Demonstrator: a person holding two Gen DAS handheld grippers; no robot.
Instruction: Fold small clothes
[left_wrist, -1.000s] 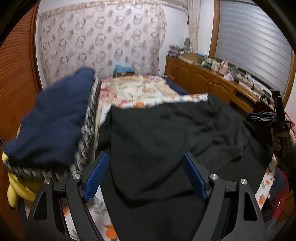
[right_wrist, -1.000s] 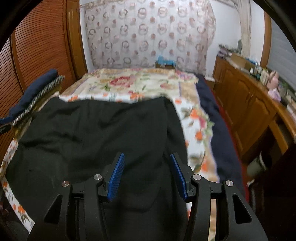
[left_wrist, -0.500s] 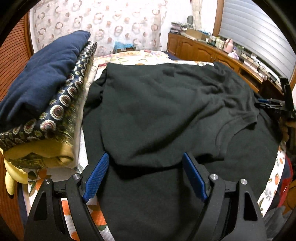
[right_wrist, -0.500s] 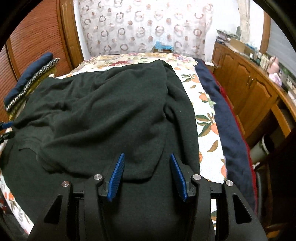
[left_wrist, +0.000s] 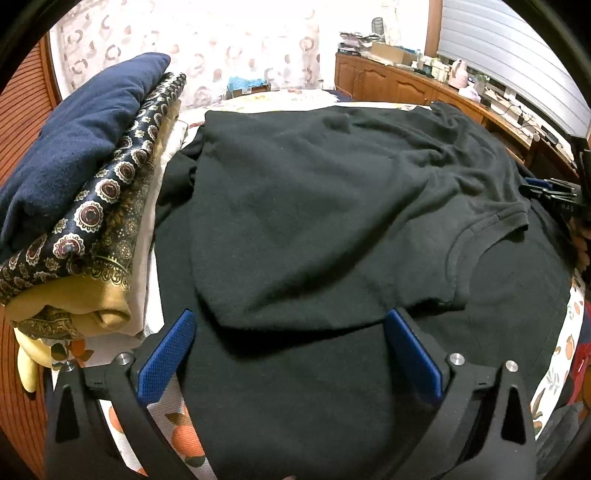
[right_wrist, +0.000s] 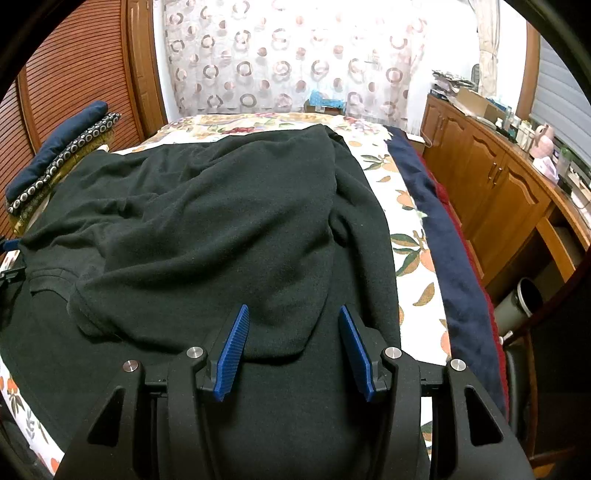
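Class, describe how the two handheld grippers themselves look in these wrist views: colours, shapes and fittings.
Both the left gripper and the right gripper have matte black angular frames with triangular cut-outs and round silver bolts. Each carries two flat blue textured pads, ending in a slanted tip. No cables, markings or sleeves are visible.

No text, label, brand, number or sign can be read with confidence in either view. Faint pale marks show on the dark body of the right gripper (left_wrist: 554, 201) at the right edge of the left wrist view, too small and blurred to make out. The boxes and bottles on the wooden sideboard (right_wrist: 491, 170) bear no legible print.
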